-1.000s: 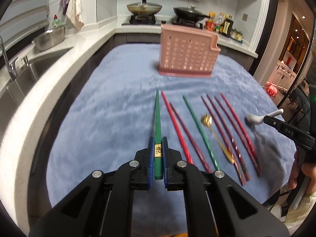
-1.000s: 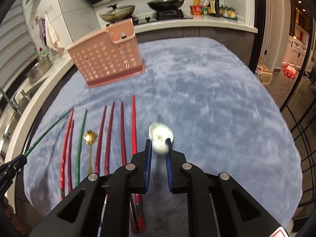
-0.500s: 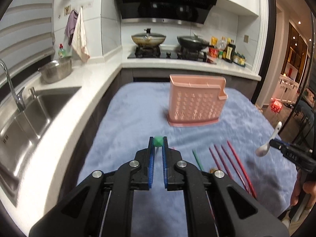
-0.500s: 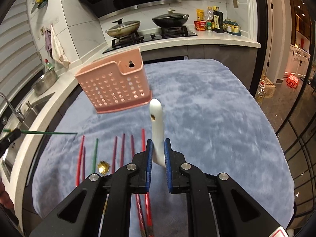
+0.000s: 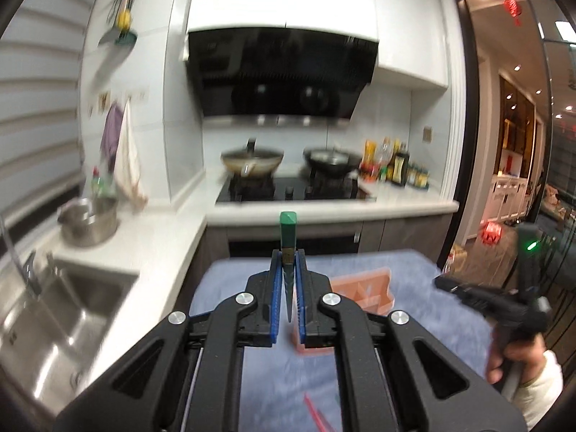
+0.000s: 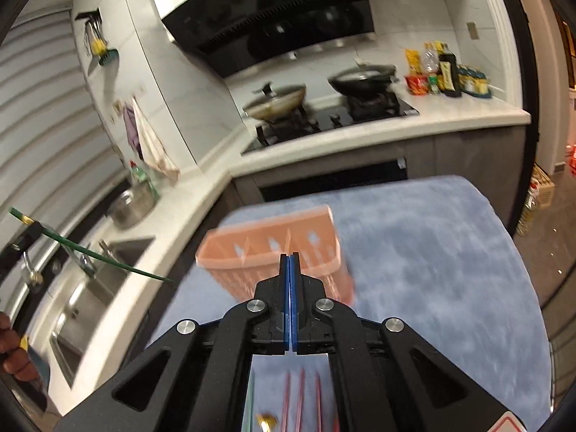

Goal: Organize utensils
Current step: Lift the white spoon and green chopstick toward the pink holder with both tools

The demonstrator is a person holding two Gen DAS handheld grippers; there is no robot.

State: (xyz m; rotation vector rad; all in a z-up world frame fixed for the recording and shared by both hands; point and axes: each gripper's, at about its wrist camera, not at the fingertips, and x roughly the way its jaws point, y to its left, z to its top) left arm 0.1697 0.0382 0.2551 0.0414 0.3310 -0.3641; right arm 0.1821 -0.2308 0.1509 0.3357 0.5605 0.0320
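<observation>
Slippage is the near risk: the left gripper [image 5: 288, 289] pinches a green chopstick [image 5: 288, 230] near its thick end, so the long tip [image 6: 108, 261] could swing wide of the pink basket [image 5: 363, 288] beyond. The right gripper [image 6: 290, 277] is pressed shut, apparently holding nothing. Only its view shows the chopstick's length, the basket's open compartments [image 6: 273, 243] and red chopsticks [image 6: 300, 396] on the blue cloth [image 6: 432, 252].

The pink slotted holder [image 6: 277, 248] stands on the blue cloth. A green chopstick [image 6: 108, 261], held in the air left of it, points toward it. Red chopsticks [image 6: 300, 399] and a gold spoon [image 6: 266, 422] lie flat nearer than the holder.
</observation>
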